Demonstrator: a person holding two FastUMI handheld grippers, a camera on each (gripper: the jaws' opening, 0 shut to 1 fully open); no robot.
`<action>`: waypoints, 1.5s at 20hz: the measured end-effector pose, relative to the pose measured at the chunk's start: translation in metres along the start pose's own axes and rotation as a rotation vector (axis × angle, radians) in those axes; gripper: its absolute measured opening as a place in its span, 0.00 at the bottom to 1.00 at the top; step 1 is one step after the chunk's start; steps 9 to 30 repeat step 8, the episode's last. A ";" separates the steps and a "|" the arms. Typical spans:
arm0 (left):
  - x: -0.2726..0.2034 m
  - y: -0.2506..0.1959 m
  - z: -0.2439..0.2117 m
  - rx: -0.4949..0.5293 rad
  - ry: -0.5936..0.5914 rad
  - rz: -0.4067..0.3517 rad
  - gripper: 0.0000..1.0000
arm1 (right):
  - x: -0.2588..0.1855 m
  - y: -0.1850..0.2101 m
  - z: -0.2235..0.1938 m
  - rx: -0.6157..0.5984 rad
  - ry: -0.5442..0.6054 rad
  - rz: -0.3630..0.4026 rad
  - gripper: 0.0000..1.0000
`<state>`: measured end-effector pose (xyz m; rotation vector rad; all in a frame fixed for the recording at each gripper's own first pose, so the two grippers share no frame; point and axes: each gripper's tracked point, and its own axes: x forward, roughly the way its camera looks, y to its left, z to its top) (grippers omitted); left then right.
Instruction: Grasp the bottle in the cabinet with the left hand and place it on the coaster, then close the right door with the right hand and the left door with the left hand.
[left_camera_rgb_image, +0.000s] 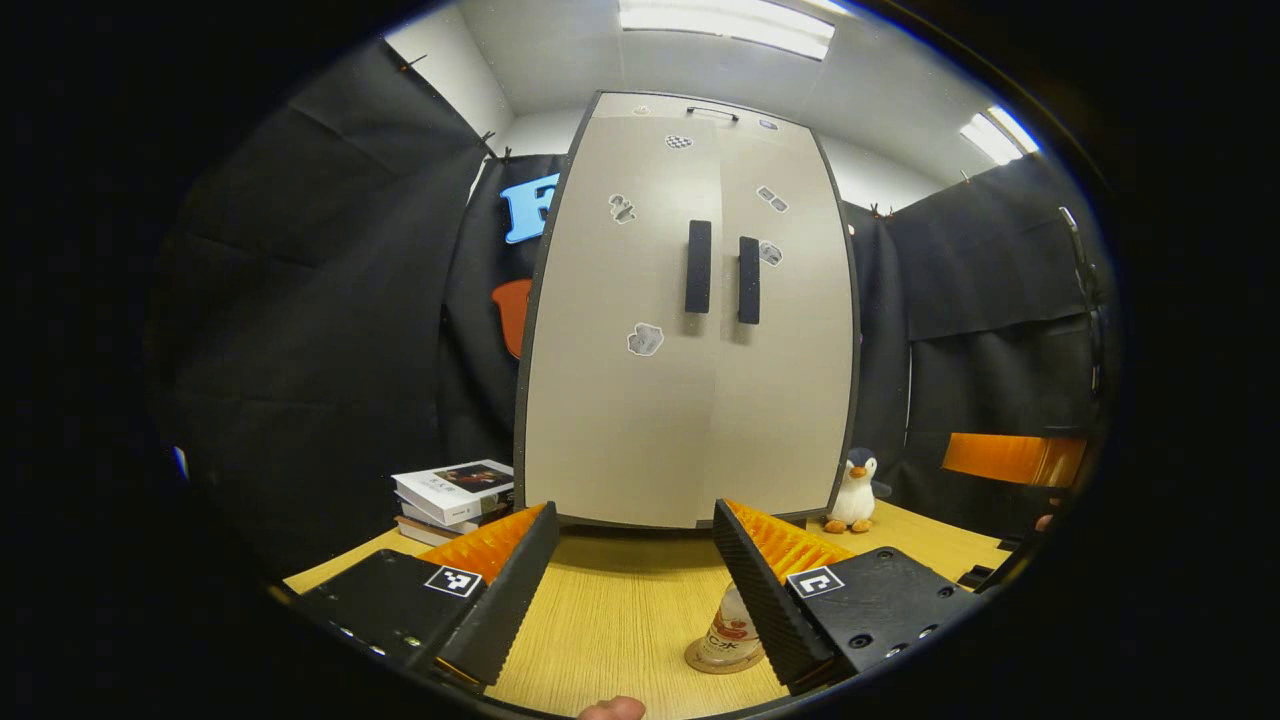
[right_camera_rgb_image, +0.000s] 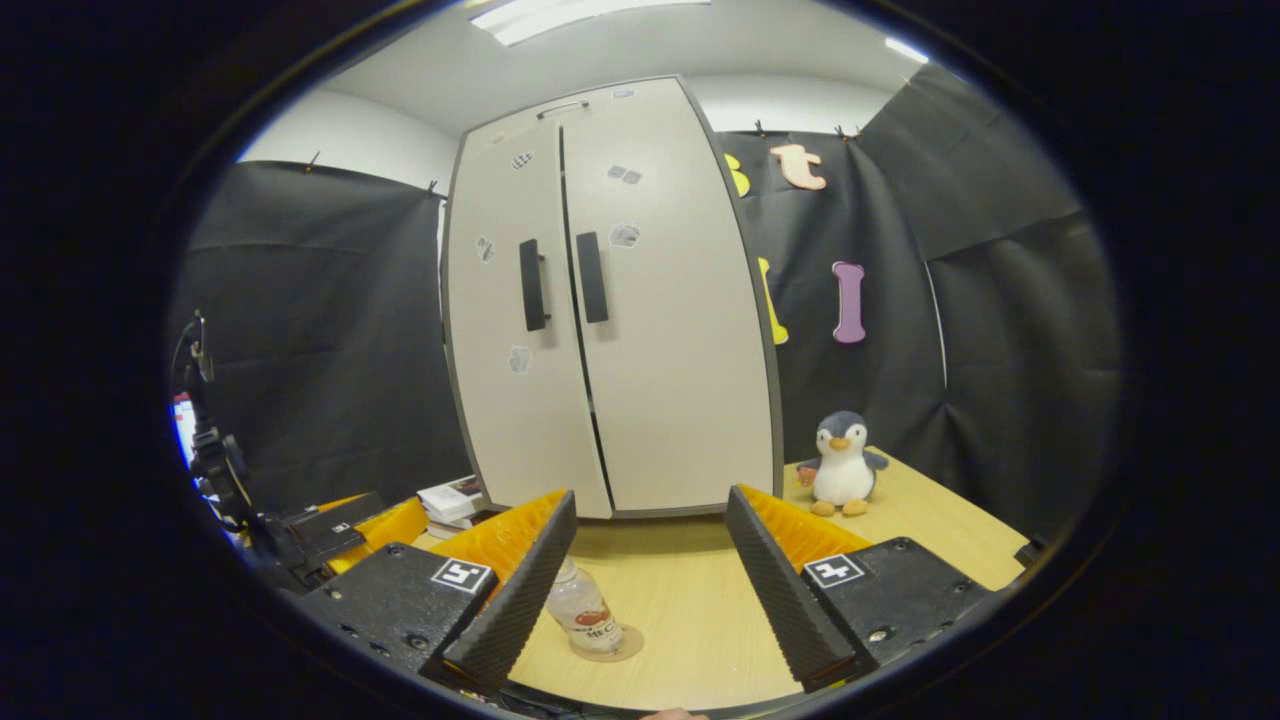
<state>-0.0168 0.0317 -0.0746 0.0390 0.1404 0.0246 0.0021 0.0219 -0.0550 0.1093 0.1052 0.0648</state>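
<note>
Left gripper view
Left gripper: low over the table, its 2 fingers spread wide apart with nothing between them — released.
Table: light wood, running back to the foot of the cabinet.
Cabinet: stands upright at the back of the table, straight ahead of the gripper.
Left door and right door: both flush and closed, the 2 dark handles side by side at the middle seam; small stickers dot the fronts.
Bottle: upright on the coaster, near the front of the table, partly hidden behind the gripper's right-hand finger; whether finger and bottle touch cannot be told.
Books: a small stack on the table, just left of the cabinet.
Penguin toy: on the table at the cabinet's right corner.
Fingertip: a bit of the person's hand at the bottom edge.

Right gripper view
Right gripper: also low over the table, fingers wide apart and holding nothing.
Cabinet: ahead and slightly left, the 2 doors shut.
Bottle: upright on the coaster — close beside the left-hand finger, not between the 2.
Penguin toy: on the table right of the cabinet, well apart from the bottle.
Left gripper: seen farther off at the left, near the books.
</note>
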 end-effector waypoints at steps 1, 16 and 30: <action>0.000 0.000 0.001 -0.001 0.001 0.000 0.95 | 0.000 -0.001 -0.001 0.000 0.001 0.000 0.99; 0.002 0.000 0.002 0.003 -0.004 -0.004 0.95 | 0.003 0.001 0.001 0.001 -0.002 0.003 0.98; 0.002 0.000 0.002 0.003 -0.004 -0.004 0.95 | 0.003 0.001 0.001 0.001 -0.002 0.003 0.98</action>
